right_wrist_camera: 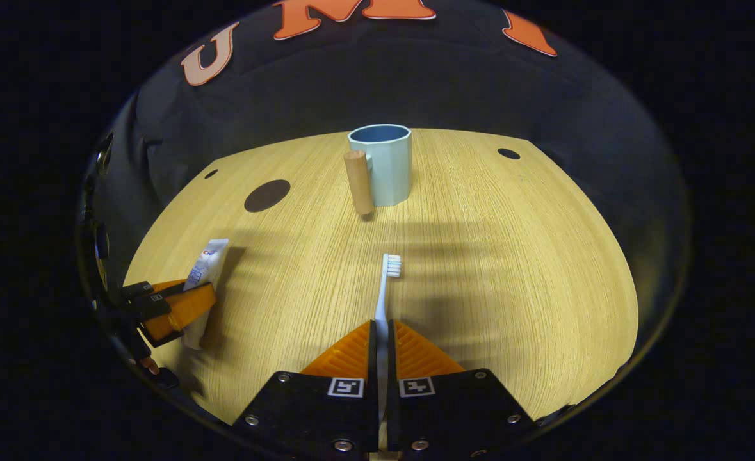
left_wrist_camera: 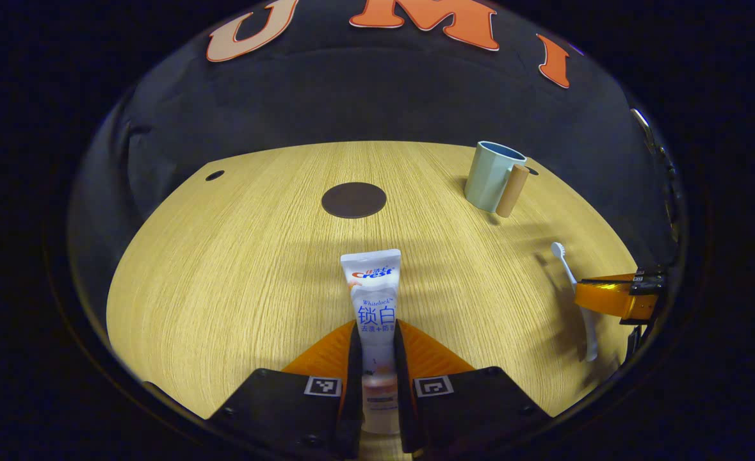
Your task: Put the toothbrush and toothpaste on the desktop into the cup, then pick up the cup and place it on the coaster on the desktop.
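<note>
Two things have to go into the cup: the toothpaste (left_wrist_camera: 372, 301) and the toothbrush (right_wrist_camera: 385, 294). Both lie flat on the table (left_wrist_camera: 236, 282), with a hand-held gripper on each. The left hand-held gripper (left_wrist_camera: 375, 358) is clamped on the lower part of the toothpaste tube, one finger pressing each side. The right hand-held gripper (right_wrist_camera: 382, 358) is closed on the thin handle of the toothbrush, bristles pointing away toward the cup (right_wrist_camera: 382, 163).

The toothpaste looks soft and light, so I think a hard squeeze could dent it or push paste toward the cap. Holding it low on the body seems fine. The toothbrush looks stiff, thin and light, and I think it could twist or slip between the fingers, so the handle is the best place to hold.

The cup stands upright near the back of the table, with a round wooden handle (right_wrist_camera: 358, 182) on its side. The dark round coaster (left_wrist_camera: 353, 200) lies flat, well apart from the cup.

The left gripper view shows the tube up close. The right gripper view shows the toothbrush bristles clearly, with the cup straight ahead.
</note>
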A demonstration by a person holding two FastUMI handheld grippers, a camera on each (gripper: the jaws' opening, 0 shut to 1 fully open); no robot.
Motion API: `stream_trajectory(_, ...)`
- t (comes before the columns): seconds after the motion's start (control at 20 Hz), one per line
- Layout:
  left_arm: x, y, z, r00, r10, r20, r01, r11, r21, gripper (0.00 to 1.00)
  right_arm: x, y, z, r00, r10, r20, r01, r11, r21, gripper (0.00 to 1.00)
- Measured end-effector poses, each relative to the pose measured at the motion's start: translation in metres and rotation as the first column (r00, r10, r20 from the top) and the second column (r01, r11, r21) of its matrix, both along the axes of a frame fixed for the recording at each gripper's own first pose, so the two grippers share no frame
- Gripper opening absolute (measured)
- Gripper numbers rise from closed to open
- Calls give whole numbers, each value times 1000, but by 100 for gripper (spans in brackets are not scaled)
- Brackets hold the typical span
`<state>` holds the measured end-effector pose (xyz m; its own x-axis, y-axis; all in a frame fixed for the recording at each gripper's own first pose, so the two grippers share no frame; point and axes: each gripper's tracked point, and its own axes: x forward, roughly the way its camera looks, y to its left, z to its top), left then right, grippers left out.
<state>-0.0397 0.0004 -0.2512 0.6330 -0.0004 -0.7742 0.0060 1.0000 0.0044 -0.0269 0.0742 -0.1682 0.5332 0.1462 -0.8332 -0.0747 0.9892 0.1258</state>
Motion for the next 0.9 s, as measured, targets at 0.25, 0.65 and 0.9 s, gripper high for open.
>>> stream_trajectory(0.25, 2, -1, 12, 999, 9, 31, -9, 1000, 9, 27, 14, 0, 13, 997, -10, 77, 8, 1000, 29, 6)
stream_trajectory(0.65, 4, 1, 18, 998, 22, 66, -25, 999, 47, 27, 63, -7, 66, 959, -13, 284, 6, 1000, 22, 6)
stream_trajectory(0.9, 3, 1, 28, 995, 13, 95, -18, 998, 57, 27, 91, -4, 103, 917, -21, 399, 7, 999, 38, 6)
